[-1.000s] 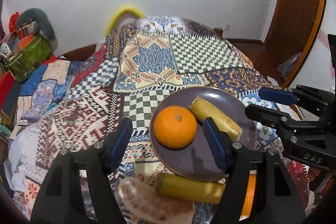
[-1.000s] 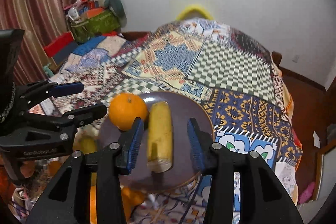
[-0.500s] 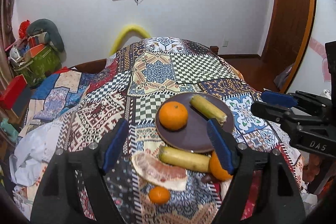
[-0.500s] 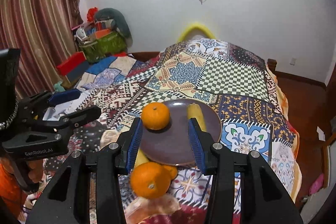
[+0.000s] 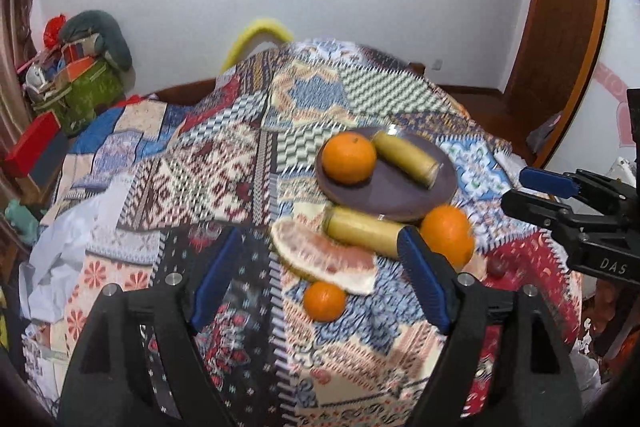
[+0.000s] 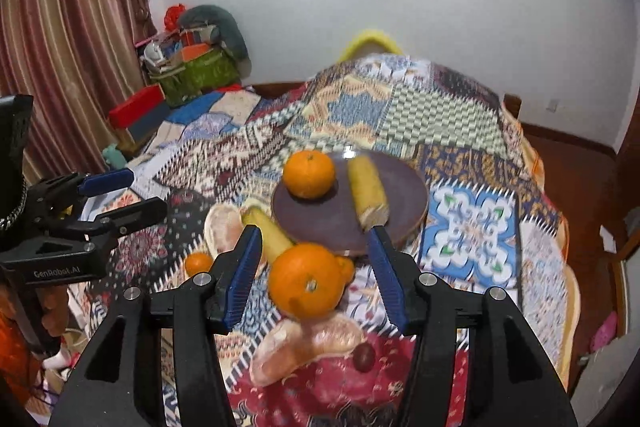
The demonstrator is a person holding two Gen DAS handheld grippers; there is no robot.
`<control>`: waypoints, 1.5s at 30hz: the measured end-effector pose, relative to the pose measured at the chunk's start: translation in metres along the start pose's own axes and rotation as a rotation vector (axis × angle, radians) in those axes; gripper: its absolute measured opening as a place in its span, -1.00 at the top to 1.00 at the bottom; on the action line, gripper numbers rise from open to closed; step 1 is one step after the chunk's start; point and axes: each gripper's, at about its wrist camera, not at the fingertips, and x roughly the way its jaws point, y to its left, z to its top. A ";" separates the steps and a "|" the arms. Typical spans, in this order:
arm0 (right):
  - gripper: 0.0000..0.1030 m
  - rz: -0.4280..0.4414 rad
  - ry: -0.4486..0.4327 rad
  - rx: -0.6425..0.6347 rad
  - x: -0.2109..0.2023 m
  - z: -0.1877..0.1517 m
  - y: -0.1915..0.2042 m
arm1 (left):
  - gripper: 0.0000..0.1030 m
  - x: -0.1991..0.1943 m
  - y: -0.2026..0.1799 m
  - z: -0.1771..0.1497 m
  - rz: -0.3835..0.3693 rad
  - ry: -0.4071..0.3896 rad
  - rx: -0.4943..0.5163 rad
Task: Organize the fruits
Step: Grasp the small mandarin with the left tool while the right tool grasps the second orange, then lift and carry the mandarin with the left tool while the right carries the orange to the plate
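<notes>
Both grippers hung open and empty above the fruit on the quilt [image 5: 224, 163].
Left gripper [image 5: 320, 267], right gripper [image 6: 314, 267]: jaws apart; plate [image 6: 404, 187] held orange [image 6: 309, 173] and banana [image 6: 366, 193]; other fruit lay beside it.

both tools, left [image 5: 320, 279] and right [image 6: 316, 275], gape empty.

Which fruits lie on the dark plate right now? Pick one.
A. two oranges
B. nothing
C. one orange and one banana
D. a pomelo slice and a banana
C: the plate holds one orange and one banana; the other fruit lies on the quilt.
</notes>
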 end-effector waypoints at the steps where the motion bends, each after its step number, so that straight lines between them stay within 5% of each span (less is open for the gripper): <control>1: 0.00 0.001 0.009 -0.001 0.002 -0.002 0.001 | -0.55 0.003 0.003 -0.005 0.001 0.010 -0.008; 16: 0.00 0.018 0.143 0.025 0.047 -0.037 0.004 | -0.51 0.055 0.011 -0.043 -0.040 0.136 -0.053; 35: -0.24 0.074 0.174 0.079 0.073 -0.037 -0.002 | 0.27 0.078 0.005 -0.055 -0.083 0.191 -0.073; 45: -0.18 0.076 0.176 0.090 0.071 -0.037 -0.002 | 0.28 0.071 0.006 -0.051 -0.068 0.174 -0.060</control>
